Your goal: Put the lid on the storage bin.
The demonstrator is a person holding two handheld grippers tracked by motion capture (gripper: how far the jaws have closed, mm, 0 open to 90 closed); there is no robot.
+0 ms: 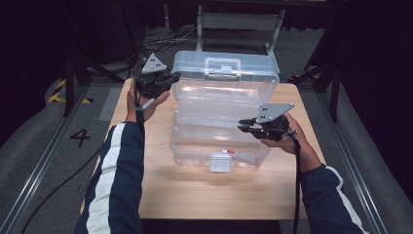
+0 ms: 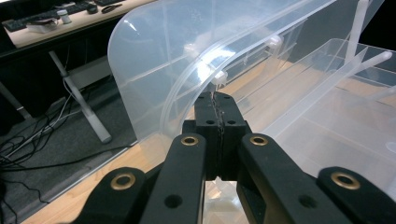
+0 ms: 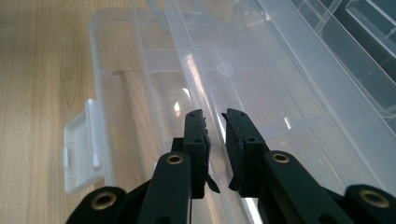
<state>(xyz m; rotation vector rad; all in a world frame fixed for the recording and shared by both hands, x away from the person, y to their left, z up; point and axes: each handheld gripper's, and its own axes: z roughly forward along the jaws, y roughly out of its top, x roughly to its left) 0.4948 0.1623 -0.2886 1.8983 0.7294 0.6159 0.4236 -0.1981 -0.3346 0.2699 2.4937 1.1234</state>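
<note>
Clear lid [image 2: 154, 70] edge, pinched in left tool [image 2: 217, 100]

One sign reads clearly — a dark number "4" [image 1: 80, 137] on the grey floor [image 1: 58, 156] left of the table.

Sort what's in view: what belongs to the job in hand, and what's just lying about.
In the job: clear box; raised lid; left gripper, pinching the lid's edge; right gripper, on the box's rim.
Lying about: small red-and-white item inside the box; floor cables; grey frame behind the table.
</note>
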